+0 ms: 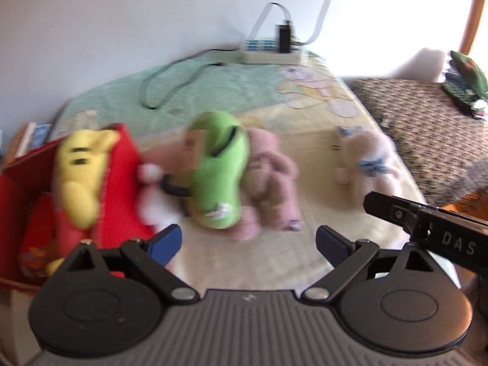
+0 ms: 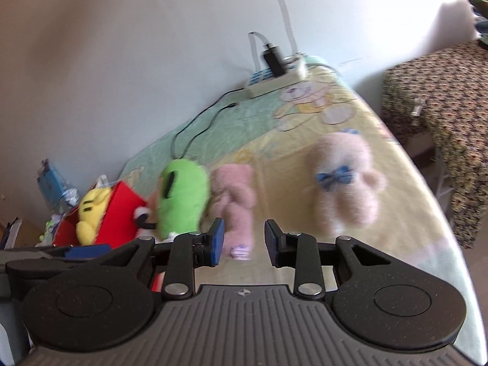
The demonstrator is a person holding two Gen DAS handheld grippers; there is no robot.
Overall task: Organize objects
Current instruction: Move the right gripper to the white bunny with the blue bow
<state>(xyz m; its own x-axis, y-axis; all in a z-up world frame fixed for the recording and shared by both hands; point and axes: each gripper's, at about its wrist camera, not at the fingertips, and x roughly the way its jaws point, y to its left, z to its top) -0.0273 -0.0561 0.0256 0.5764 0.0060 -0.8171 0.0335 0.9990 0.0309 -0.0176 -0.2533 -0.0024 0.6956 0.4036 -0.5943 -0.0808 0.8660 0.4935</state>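
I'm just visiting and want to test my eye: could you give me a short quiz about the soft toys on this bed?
1. True or false: the yellow plush sits in the red box.
2. Which toy wears a blue bow? A) green plush B) cream bear C) pink bear
3. Fill in: the left gripper and right gripper both hold ____.

Key: 1 true; 2 B; 3 nothing, both sets of jaws stand open and empty.
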